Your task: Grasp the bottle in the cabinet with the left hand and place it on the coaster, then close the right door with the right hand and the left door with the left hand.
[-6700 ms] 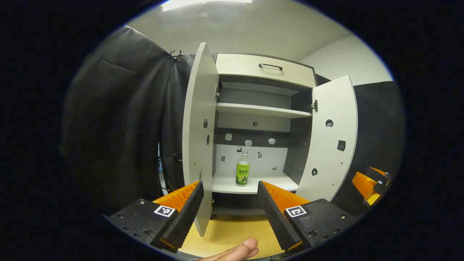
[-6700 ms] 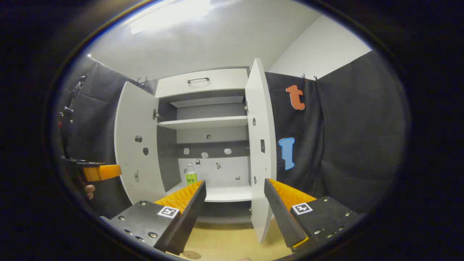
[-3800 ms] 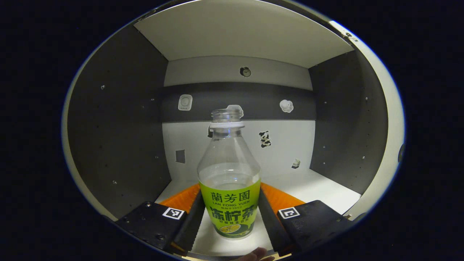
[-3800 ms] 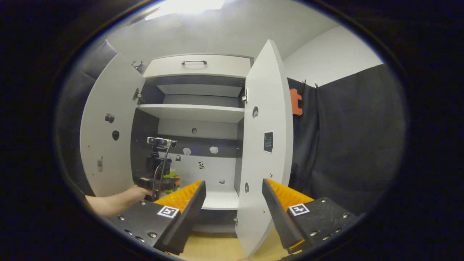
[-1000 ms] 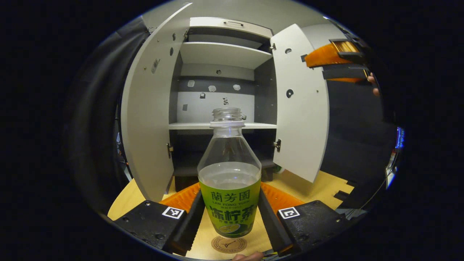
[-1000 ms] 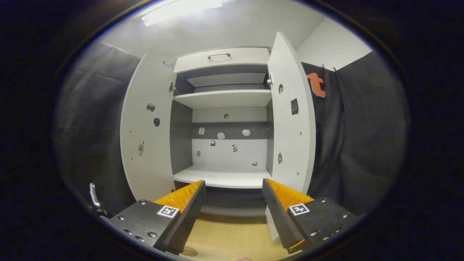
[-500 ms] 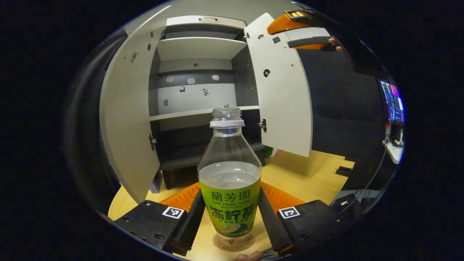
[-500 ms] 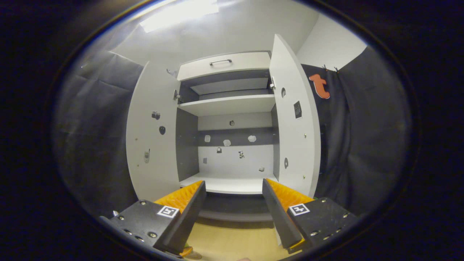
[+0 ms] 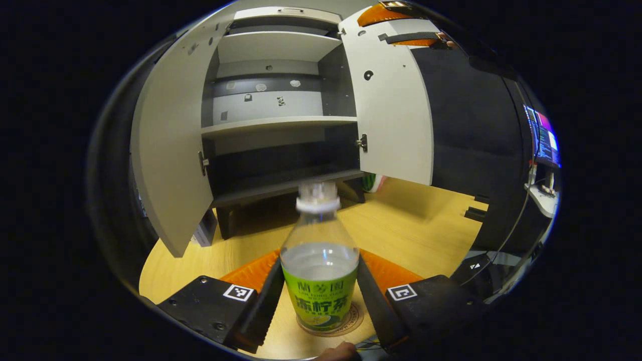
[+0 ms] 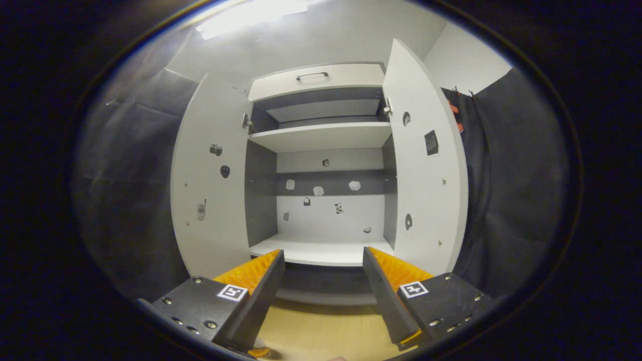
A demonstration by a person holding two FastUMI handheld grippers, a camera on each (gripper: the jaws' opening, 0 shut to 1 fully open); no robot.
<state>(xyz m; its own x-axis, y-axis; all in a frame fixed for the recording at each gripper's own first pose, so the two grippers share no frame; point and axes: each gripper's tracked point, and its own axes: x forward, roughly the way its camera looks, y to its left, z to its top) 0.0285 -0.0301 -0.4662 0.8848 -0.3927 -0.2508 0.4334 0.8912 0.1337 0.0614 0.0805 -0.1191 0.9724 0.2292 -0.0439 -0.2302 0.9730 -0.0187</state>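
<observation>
Left gripper (image 9: 319, 296): its two fingers are flanking the bottle's green label, right up against it on both sides; whether they are pressing or have just let go, I cannot tell.
Bottle (image 9: 319, 268): standing upright between those fingers, uncapped, partly filled with clear liquid, its base sitting on the coaster.
Coaster (image 9: 351, 321): a round brown disc lying on the wooden table (image 9: 421, 235), peeking out under the bottle's base.
Right gripper (image 10: 323, 281): hanging with its fingers spread wide, nothing between them, facing the cabinet (image 10: 321, 200).
Left door (image 10: 208, 185): standing swung open, ahead and to the left of the right gripper.
Right door (image 10: 426, 185): standing swung open, ahead and to its right.
Shelf (image 10: 321, 253): lying bare, straight ahead beyond the fingertips.
</observation>
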